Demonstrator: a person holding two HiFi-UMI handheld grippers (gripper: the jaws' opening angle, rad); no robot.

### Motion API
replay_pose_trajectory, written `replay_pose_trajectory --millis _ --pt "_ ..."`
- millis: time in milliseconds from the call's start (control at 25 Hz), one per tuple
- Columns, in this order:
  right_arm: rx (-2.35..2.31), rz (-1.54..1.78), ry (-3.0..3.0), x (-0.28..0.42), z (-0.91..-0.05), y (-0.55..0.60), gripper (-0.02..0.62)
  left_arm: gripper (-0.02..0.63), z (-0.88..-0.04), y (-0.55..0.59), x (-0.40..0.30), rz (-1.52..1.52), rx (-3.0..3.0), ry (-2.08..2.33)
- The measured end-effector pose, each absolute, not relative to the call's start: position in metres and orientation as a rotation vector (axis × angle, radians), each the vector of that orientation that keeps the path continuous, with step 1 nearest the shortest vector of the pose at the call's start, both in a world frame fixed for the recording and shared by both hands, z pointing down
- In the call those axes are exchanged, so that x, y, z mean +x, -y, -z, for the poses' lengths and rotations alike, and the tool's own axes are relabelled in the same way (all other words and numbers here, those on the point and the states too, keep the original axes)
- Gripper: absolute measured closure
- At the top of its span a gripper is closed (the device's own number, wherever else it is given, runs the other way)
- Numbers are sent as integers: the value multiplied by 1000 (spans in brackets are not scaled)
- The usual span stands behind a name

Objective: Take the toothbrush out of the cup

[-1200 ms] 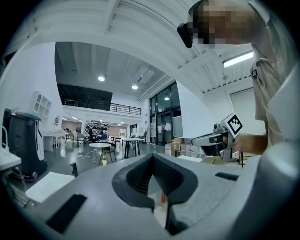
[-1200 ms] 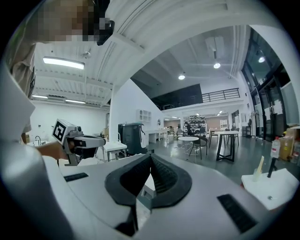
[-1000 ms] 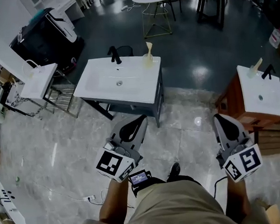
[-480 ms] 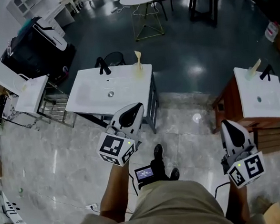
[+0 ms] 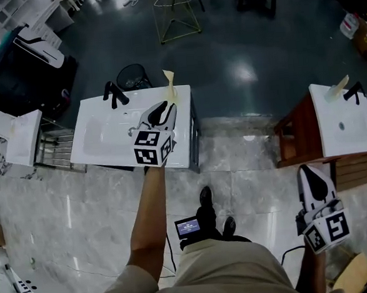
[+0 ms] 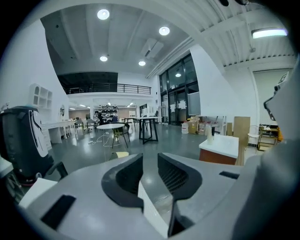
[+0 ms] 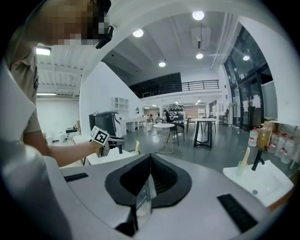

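Note:
A pale toothbrush point(image 5: 167, 79) stands in a clear cup point(image 5: 172, 94) at the back right corner of a white sink point(image 5: 96, 146). My left gripper point(image 5: 162, 106) is stretched out over that sink. Its tips are just short of the cup, and its jaws are opening with nothing between them point(image 6: 150, 159). In the right gripper view the same cup point(image 7: 137, 148) shows beside the left gripper point(image 7: 101, 137). My right gripper point(image 5: 310, 171) hangs low at the right over the floor, shut and empty point(image 7: 150, 157).
A black faucet point(image 5: 114, 91) stands at the back of the sink. A second white sink point(image 5: 345, 125) on a wooden cabinet at the right carries its own cup with a brush point(image 5: 341, 86). A smaller basin point(image 5: 20, 138) stands at the left, a wire-legged round table point(image 5: 174, 12) beyond.
My left gripper has swung forward from near my waist to above the sink, close to the cup, and its jaws have parted. The right gripper has dropped back low at the right.

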State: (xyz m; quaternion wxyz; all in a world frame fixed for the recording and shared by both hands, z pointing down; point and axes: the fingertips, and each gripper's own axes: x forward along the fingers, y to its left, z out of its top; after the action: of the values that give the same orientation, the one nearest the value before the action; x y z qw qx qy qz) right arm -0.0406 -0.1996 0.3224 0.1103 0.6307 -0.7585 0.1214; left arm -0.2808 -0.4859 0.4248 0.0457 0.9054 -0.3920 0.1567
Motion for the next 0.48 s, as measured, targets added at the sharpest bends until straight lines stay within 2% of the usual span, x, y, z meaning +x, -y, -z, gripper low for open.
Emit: replay_pose_trajectory --millis 240,480 --pt "1836 -459 2139 -44 -371 256 589 442 -499 591 -277 -580 2689 1246" --pt "1822 -556 2051 -45 -414 288 591 402 -565 651 -260 -665 2645 1210"
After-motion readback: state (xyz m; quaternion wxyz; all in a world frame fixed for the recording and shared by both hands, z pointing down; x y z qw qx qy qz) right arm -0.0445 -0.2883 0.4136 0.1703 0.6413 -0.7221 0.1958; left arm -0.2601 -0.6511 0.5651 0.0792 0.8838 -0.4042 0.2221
